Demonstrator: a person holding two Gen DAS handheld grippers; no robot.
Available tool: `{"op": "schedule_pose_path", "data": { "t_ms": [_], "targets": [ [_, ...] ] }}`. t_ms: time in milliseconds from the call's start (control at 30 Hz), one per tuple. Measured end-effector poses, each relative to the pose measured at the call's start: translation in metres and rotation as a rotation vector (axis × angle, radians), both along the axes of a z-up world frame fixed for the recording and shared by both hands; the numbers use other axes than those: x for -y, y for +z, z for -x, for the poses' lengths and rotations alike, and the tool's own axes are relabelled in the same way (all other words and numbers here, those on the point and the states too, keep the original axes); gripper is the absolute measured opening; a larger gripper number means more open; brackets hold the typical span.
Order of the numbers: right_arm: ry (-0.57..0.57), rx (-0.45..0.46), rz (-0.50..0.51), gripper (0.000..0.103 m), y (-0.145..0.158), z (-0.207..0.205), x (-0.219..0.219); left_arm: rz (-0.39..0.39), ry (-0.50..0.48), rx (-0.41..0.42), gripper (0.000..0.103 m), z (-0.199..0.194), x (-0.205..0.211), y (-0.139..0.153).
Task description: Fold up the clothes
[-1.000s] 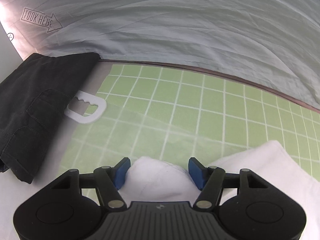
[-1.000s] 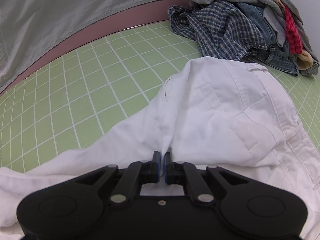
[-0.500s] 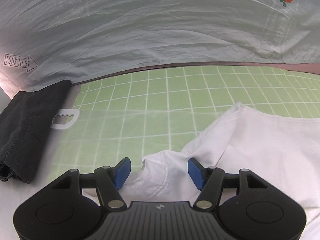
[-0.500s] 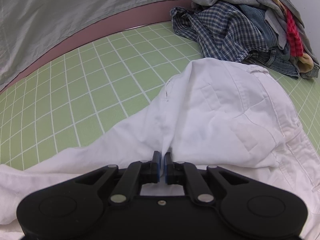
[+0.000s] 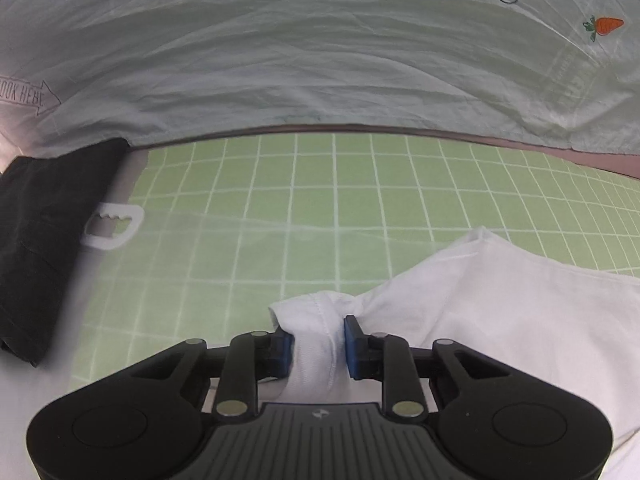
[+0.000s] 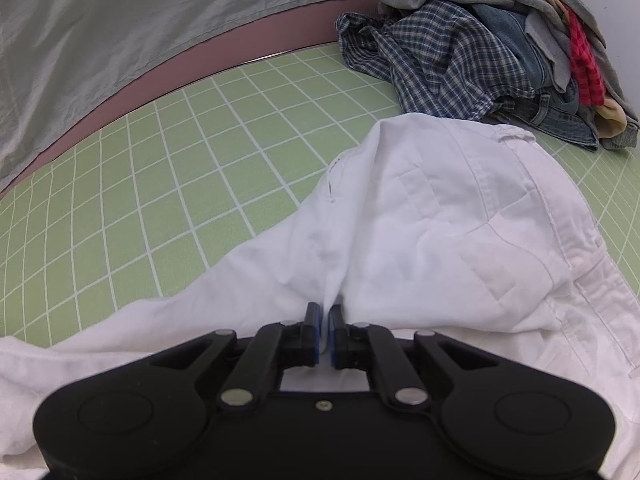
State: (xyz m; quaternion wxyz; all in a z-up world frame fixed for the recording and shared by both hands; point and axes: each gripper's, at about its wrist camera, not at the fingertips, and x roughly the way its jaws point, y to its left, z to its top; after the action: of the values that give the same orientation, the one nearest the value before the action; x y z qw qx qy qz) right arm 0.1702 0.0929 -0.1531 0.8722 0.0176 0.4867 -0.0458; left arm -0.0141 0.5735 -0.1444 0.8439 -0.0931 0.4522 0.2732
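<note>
White trousers [image 6: 440, 216] lie spread over the green grid mat [image 6: 180, 184]; the waistband and a back pocket show at the right in the right wrist view. My right gripper [image 6: 324, 330] is shut on a pinched ridge of the white cloth. In the left wrist view the trousers [image 5: 500, 300] reach in from the right, and a bunched hemmed end sits between the blue pads of my left gripper [image 5: 318, 344], which is shut on it. The cloth under both gripper bodies is hidden.
A folded black garment [image 5: 44, 232] lies at the mat's [image 5: 320, 200] left edge, partly over a white plastic handle piece [image 5: 116, 224]. A heap of unfolded clothes [image 6: 480, 40], plaid, denim, grey and red, sits at the far right. A pale grey sheet [image 5: 300, 48] hangs behind the table.
My left gripper's jaws have closed from wide apart onto the bunched end of the white trousers, and its view has swung right. The right gripper stays clamped and barely moves.
</note>
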Motion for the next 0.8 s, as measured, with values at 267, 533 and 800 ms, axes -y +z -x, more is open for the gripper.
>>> {"op": "schedule_pose_path", "data": {
  "t_ms": [267, 533, 800],
  "targets": [
    [0.019, 0.089, -0.067, 0.011, 0.017, -0.014, -0.003, -0.165, 0.233, 0.225, 0.027, -0.009, -0.084, 0.063],
    [-0.157, 0.022, -0.346, 0.045, 0.011, -0.047, 0.008, -0.183, 0.232, 0.17, 0.027, -0.018, -0.073, 0.041],
    [-0.503, -0.096, -0.649, 0.025, -0.015, -0.087, 0.041, -0.155, 0.264, 0.166, 0.026, -0.003, -0.085, 0.035]
  ]
}}
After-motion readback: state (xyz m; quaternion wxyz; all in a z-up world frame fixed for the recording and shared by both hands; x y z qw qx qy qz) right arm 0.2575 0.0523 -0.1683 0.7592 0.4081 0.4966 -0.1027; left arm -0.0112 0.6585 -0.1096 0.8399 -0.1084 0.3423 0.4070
